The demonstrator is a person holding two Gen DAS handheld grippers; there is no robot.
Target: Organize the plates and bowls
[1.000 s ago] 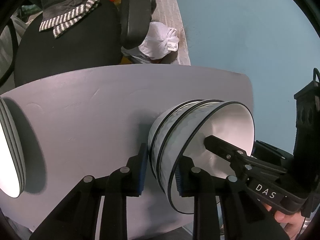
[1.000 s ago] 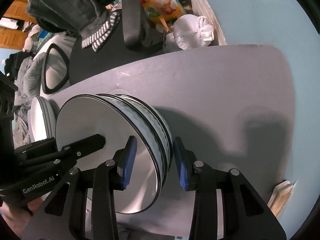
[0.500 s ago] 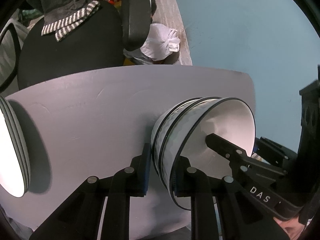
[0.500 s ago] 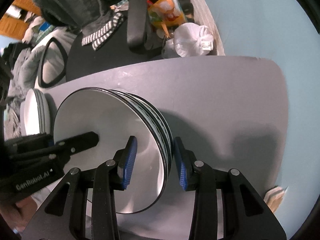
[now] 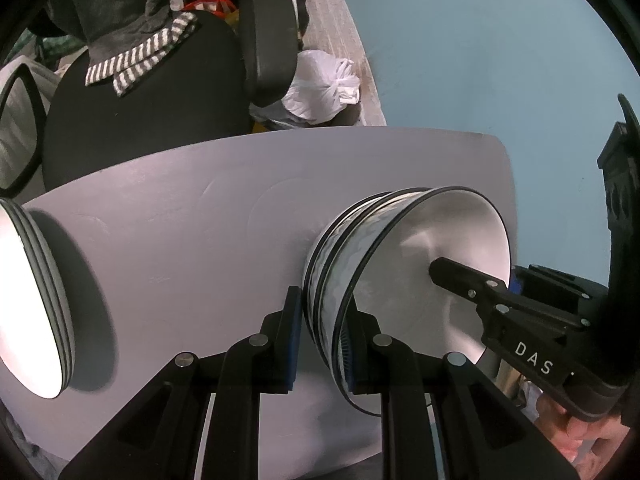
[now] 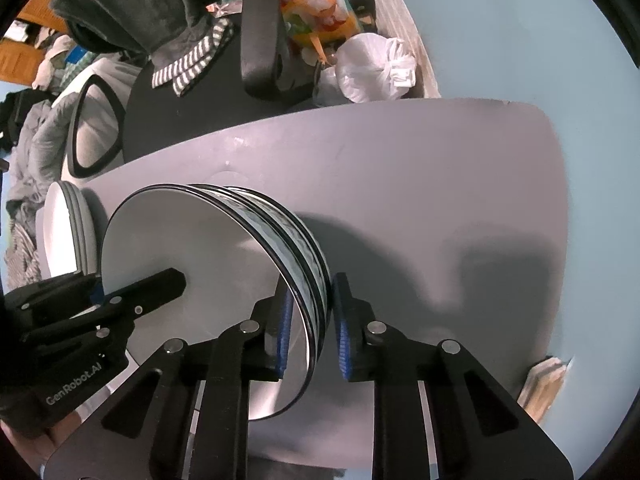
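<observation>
A stack of nested white bowls with black rims [image 5: 400, 280] sits on the grey table [image 5: 192, 248]; it also shows in the right wrist view [image 6: 208, 264]. My left gripper [image 5: 320, 340] is shut on the stack's near rim, one finger inside, one outside. My right gripper [image 6: 310, 336] is shut on the opposite rim. A stack of white plates [image 5: 36, 300] sits at the table's left edge, also in the right wrist view [image 6: 68, 232].
A black office chair [image 5: 160, 92] with striped clothing stands beyond the table. A white plastic bag [image 6: 372, 68] lies on the floor behind. A blue wall [image 5: 500, 60] runs along the right. Some papers [image 6: 544, 380] lie at the right.
Both grippers have closed tighter on the bowl stack's rims. The stack has shifted slightly, with the views drawing a little back and up.
</observation>
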